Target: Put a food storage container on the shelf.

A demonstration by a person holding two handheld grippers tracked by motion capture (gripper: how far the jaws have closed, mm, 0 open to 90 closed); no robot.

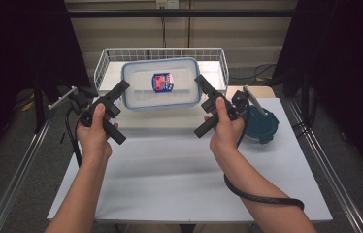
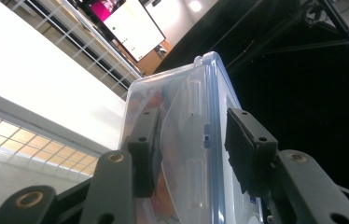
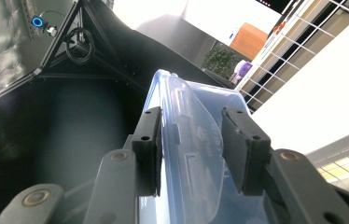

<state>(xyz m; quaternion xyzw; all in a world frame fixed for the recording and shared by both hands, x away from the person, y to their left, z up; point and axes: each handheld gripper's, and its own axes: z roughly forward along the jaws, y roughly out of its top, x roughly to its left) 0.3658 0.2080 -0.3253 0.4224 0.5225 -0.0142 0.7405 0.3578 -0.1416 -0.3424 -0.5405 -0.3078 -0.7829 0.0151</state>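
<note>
I have the clear box [image 1: 161, 83] with its blue-rimmed lid held up off the bench [image 1: 184, 170], one tool at each short end, in front of the white wire basket [image 1: 106, 57]. My left tool [image 1: 123, 87] is pinching the box's left end; in the left gripper view its pads press the wall and lid edge. My right tool [image 1: 200, 80] is pinching the right end the same way. A red and blue label [image 1: 162, 82] shows on the lid. A dark blue round lid [image 1: 262, 127] lies on the bench beside my right hand [image 1: 225, 127].
</note>
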